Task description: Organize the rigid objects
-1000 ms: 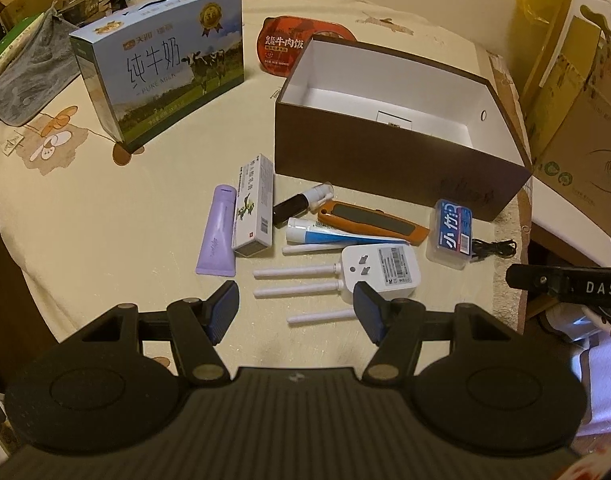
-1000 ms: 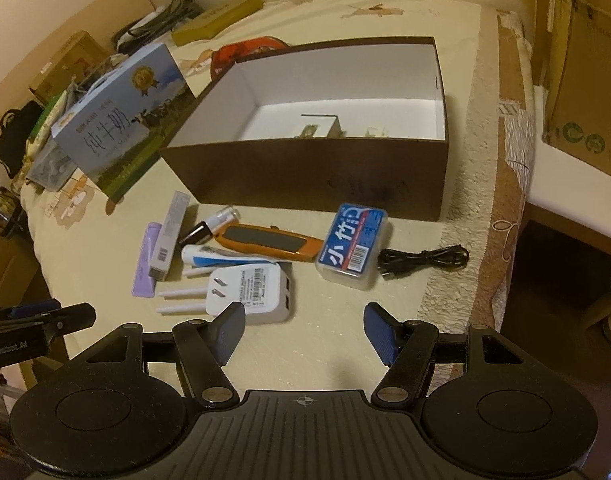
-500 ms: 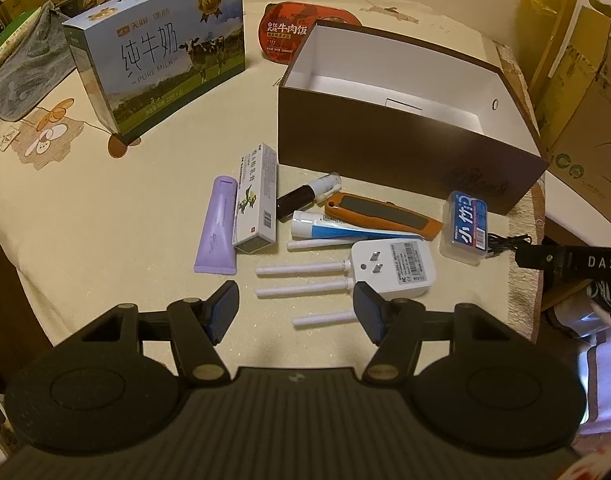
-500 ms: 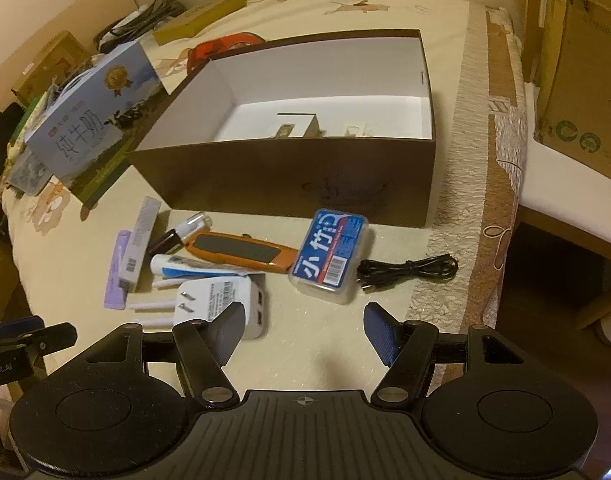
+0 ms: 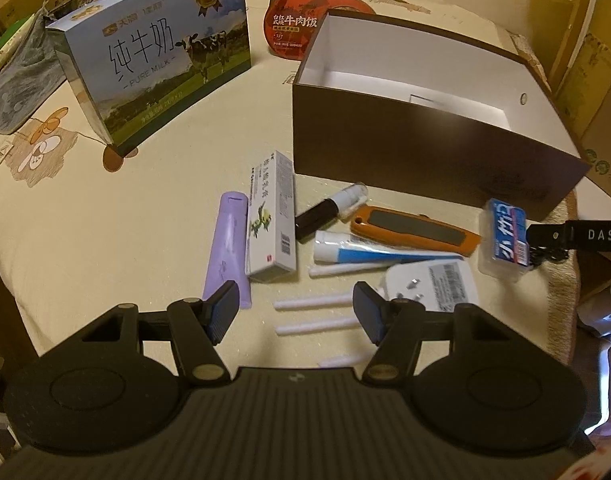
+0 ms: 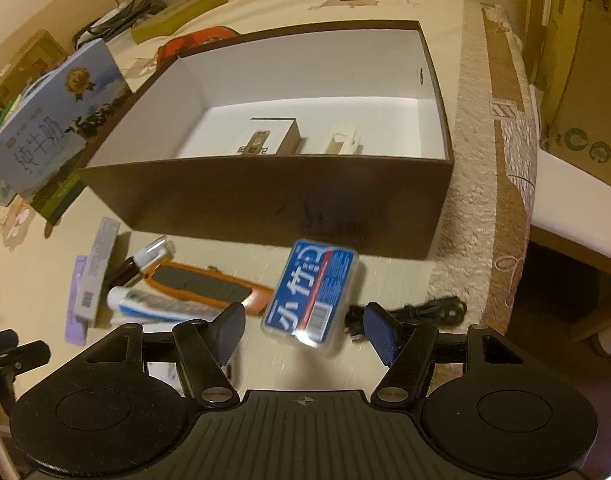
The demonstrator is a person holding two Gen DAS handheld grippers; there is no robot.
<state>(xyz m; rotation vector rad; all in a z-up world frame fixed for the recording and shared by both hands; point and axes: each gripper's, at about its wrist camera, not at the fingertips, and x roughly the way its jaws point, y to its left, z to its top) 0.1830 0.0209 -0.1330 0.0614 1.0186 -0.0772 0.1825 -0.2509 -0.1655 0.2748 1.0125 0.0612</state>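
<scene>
Approach phase: over the last second both tools have come down and closer to the clutter on the worktop (image 5: 85, 240). The left tool (image 5: 295, 312) is spread and empty above the white sticks (image 5: 311, 303). The right tool (image 6: 303, 330) is spread and empty, with the blue case (image 6: 311, 292) near its gap, untouched. The brown box (image 6: 265, 196) stands just beyond. Nothing is gripped yet; pickup likely follows.
</scene>
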